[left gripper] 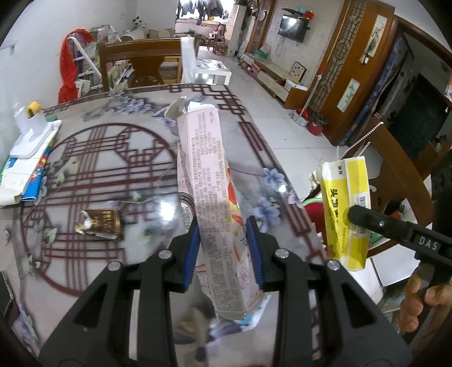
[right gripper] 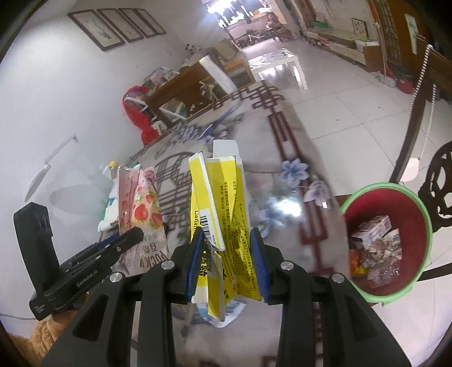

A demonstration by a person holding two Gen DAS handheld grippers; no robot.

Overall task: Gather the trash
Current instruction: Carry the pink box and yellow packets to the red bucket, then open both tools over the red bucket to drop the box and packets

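Carry step. Left gripper (left gripper: 223, 248) clamped on pink strawberry box (left gripper: 209, 180), above desk (left gripper: 93, 158). Right gripper (right gripper: 227, 261) clamped on crumpled yellow box (right gripper: 223, 203). Next, likely: swing both beyond the desk's right edge to red bin (right gripper: 395, 197); release.

Two grippers: left gripper (left gripper: 224, 248) and right gripper (right gripper: 227, 261), each with two blue pads, each clamped on one box. Two held boxes: one pink box (left gripper: 210, 203) and one yellow box (right gripper: 223, 225); one brown wrapper (left gripper: 101, 224) on the table (left gripper: 84, 158) at 9 o'clock in the left view; one stack of flat paper with one white holder (left gripper: 31, 132) at 10 o'clock. One bin (right gripper: 387, 240) at 3 o'clock in the right view, holding several cartons, count unclear; four frames (right gripper: 118, 25) at 11 o'clock; one chair (left gripper: 141, 63) at 12 o'clock.
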